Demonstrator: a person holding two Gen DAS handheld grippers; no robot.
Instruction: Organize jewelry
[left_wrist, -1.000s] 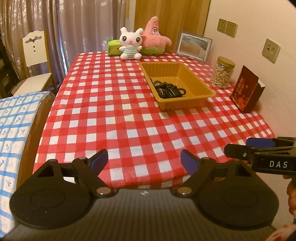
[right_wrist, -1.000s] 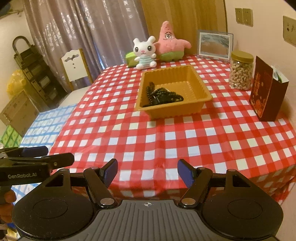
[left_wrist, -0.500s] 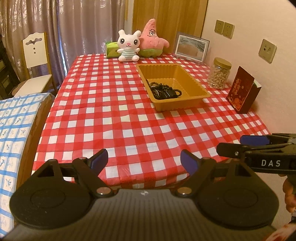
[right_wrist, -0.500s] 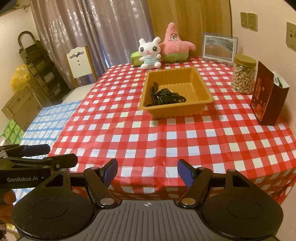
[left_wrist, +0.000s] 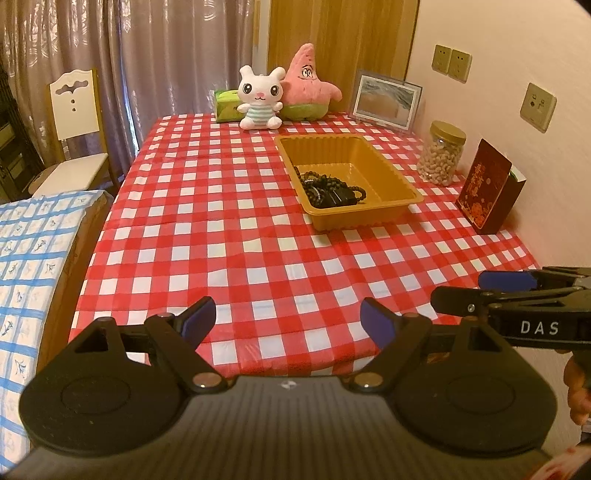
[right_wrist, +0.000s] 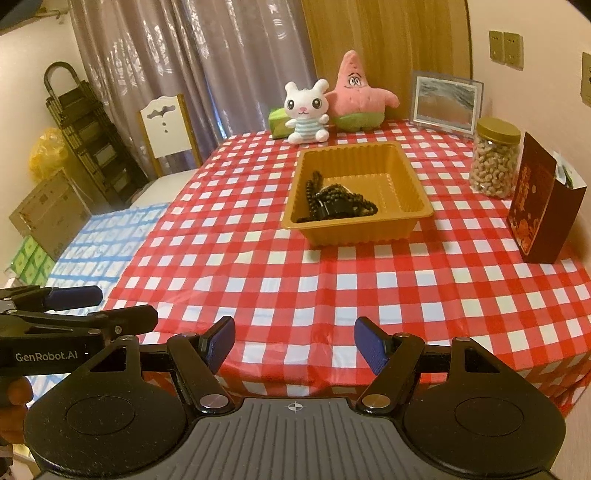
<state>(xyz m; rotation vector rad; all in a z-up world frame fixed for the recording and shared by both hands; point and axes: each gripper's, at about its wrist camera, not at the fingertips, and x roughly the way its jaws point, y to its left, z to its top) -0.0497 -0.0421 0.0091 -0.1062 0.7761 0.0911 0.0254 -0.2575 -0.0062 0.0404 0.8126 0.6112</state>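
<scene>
A pile of dark beaded jewelry lies in the near left part of an orange plastic tray on the red-checked table; it also shows in the right wrist view, in the tray. My left gripper is open and empty, held above the table's near edge, well short of the tray. My right gripper is open and empty beside it, also over the near edge. Each gripper shows at the side of the other's view.
A jar of nuts and a dark red box stand right of the tray by the wall. Two plush toys, a green tissue box and a picture frame line the far edge. A bed and chair stand left.
Both grippers have drawn back and risen from the table; the tray looks farther away and the table's near edge has come into view. Both stay open.
</scene>
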